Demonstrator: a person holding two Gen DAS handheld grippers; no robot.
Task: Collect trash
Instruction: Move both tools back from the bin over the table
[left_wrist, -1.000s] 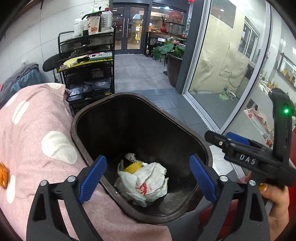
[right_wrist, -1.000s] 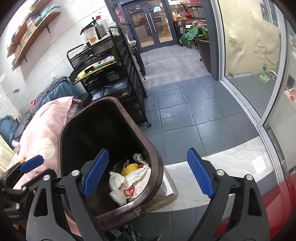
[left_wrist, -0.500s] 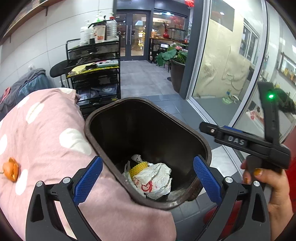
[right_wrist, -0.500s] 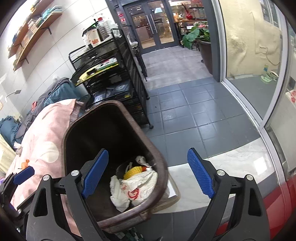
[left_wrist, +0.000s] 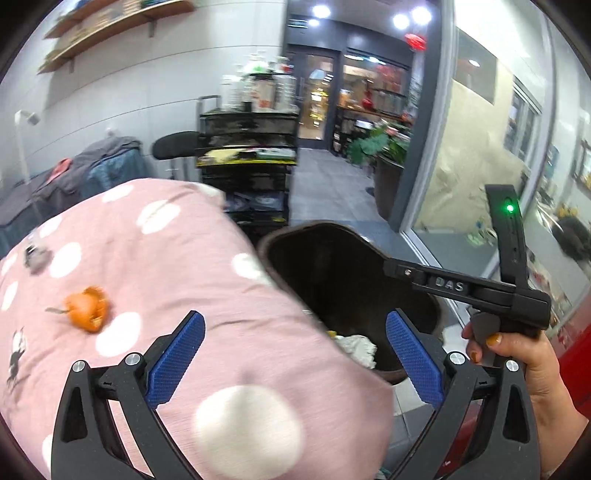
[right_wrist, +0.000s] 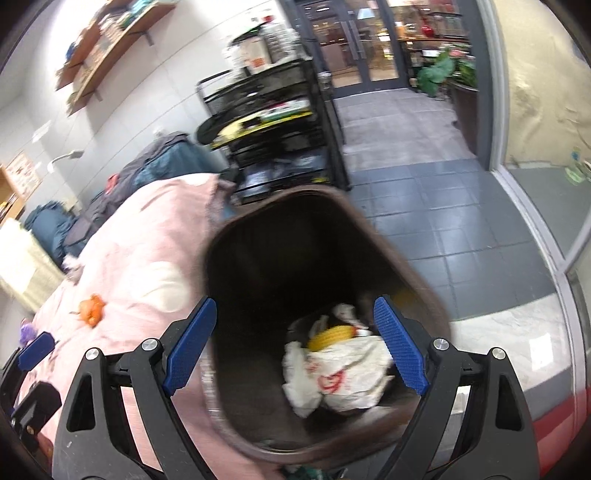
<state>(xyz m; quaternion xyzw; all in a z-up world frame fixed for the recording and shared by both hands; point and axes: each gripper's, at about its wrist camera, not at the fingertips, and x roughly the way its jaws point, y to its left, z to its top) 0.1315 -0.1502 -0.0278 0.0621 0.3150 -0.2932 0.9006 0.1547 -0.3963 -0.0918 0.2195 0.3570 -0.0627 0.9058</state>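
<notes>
A dark brown trash bin (left_wrist: 280, 240) (right_wrist: 406, 273) stands beside a pink polka-dot bedspread (left_wrist: 155, 258) (right_wrist: 147, 258). In the bin lie a crumpled white bag with red print (right_wrist: 343, 380) and a yellow corn cob (right_wrist: 332, 334). An orange peel (left_wrist: 86, 308) (right_wrist: 91, 309) lies on the bedspread. My left gripper (left_wrist: 293, 363) is open and empty above the bedspread, at the bin's near left edge. My right gripper (right_wrist: 295, 349) is open and empty over the bin; its body shows in the left wrist view (left_wrist: 461, 286).
A black wire cart (left_wrist: 247, 177) (right_wrist: 280, 136) stands behind the bin. Piled clothes (left_wrist: 92, 170) lie at the back left. A potted plant (left_wrist: 384, 155) stands by the glass wall (left_wrist: 480, 147). Grey floor tiles (right_wrist: 443, 206) extend to the right.
Both grippers have swung left. The bedspread and orange peel now fill more of the left wrist view, and the bin sits further right. Both stay open.
</notes>
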